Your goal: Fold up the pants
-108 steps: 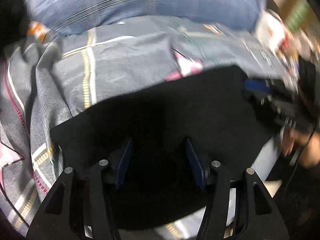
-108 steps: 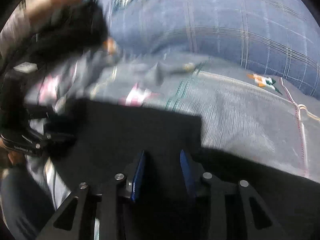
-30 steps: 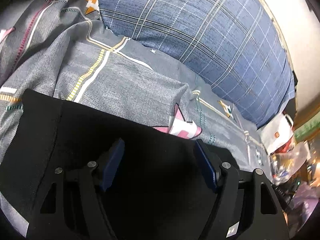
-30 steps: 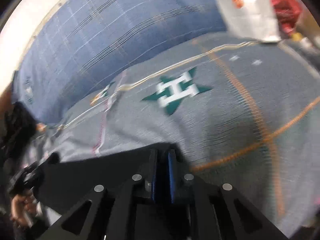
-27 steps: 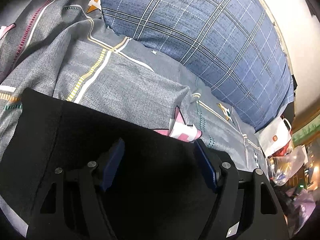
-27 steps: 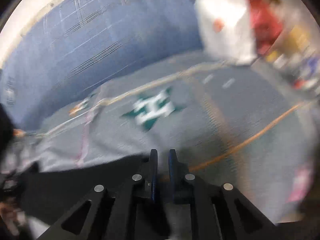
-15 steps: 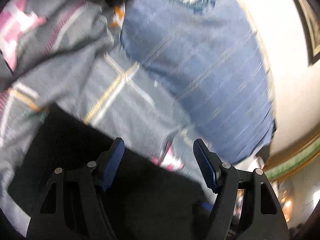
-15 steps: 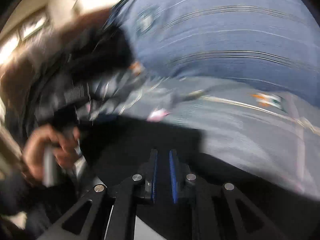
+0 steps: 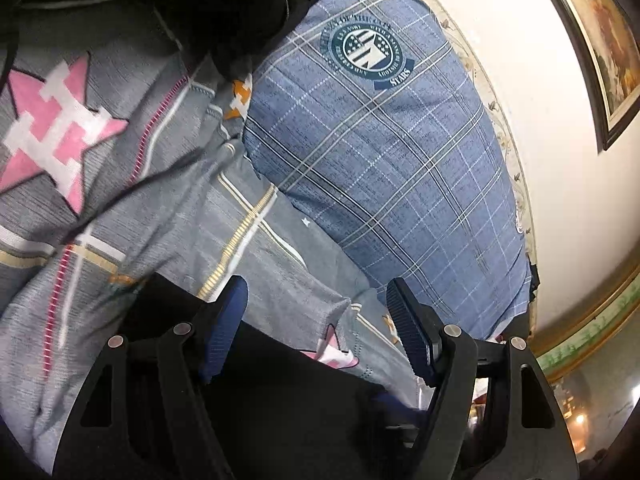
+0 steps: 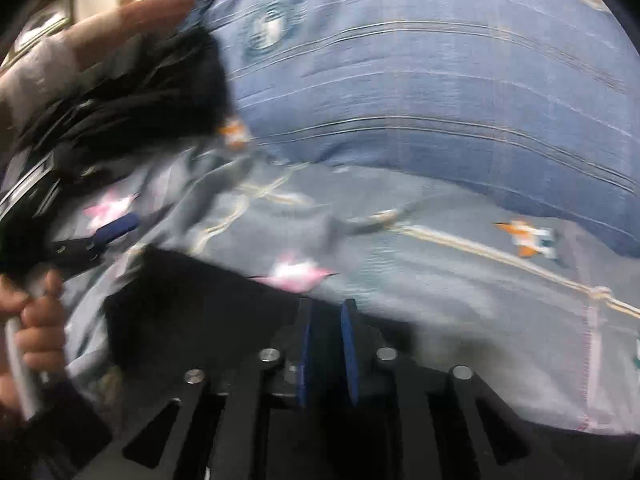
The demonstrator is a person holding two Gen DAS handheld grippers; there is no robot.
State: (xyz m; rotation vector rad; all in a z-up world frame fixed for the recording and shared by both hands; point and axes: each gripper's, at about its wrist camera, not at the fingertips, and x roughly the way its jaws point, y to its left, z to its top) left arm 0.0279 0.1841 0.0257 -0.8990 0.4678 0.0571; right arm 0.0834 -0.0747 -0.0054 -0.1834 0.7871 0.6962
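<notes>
- The black, matte fabric pants [image 9: 280,392] lie flat as a dark slab with a straight upper edge on the grey printed bedspread [image 9: 132,184]; in the right wrist view the same pants [image 10: 208,308] show a squared corner at the left and a straight far edge.
- The bedspread is a woven grey cloth with pink pixelled stars, yellow-and-white stitched lines and a magenta dashed stripe, rumpled into soft ridges.
- The left gripper [image 9: 316,320] stands with its blue ribbed pads spread wide, holding nothing; the pants' upper edge runs across below the fingertips, so the tips sit over bedspread and the finger bases over black fabric.
- The right gripper [image 10: 326,320] has its blue pads drawn close with a narrow slit between them; nothing is seen held in the slit. It sits over the pants, its tips near the far edge; this view is motion-blurred.
- Beyond the pants, a plump blue plaid pillow [image 9: 400,152] with a round dark-green crest lies on the bedspread.
- A black rumpled garment [image 9: 224,4] lies at the pillow's end.
- In the right wrist view, the person's left hand [image 10: 36,328] grips a pale handle at the left.
- A cream wall with a dark-framed picture [image 9: 600,40] rises behind the pillow.
</notes>
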